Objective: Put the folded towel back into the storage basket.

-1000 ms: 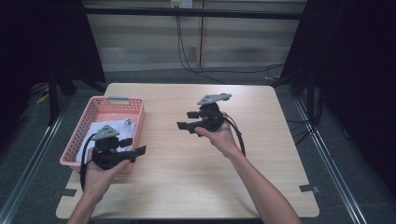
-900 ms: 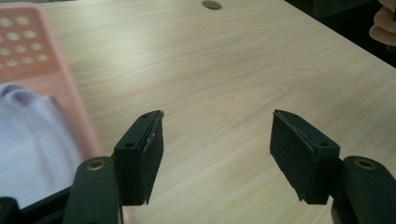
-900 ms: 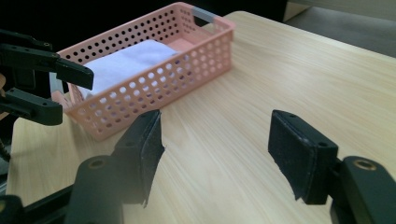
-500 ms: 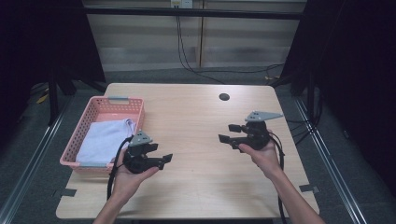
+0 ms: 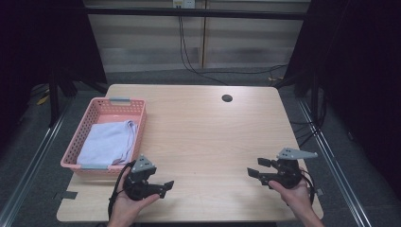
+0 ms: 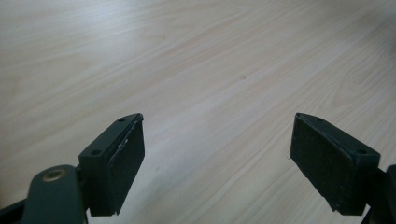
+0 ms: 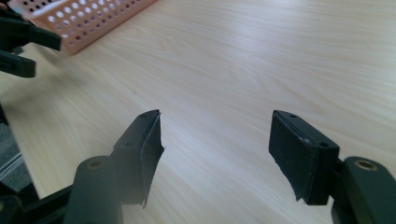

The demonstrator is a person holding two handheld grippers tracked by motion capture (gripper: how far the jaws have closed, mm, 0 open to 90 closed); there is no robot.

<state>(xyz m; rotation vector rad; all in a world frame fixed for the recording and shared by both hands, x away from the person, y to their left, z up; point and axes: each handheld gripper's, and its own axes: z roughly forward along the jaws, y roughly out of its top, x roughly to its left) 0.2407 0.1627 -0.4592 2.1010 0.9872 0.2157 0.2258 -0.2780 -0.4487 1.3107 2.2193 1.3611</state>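
Near the table's (image 5: 203,142) front edge, the left gripper (image 5: 161,187) has just been opening and now holds its jaws spread with nothing between; the right gripper (image 5: 257,171), well apart, is also spread and empty. The folded cloth (image 5: 108,142) lies in the pink basket (image 5: 137,106), just beyond the left gripper, its long axis running away from the person; its far edge is hard to make out

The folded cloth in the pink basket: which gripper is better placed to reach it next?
Probably the left. The left gripper is beside the near end of the pink basket holding the folded cloth, jaws open and empty. The right gripper, also open, is at the table's far side.
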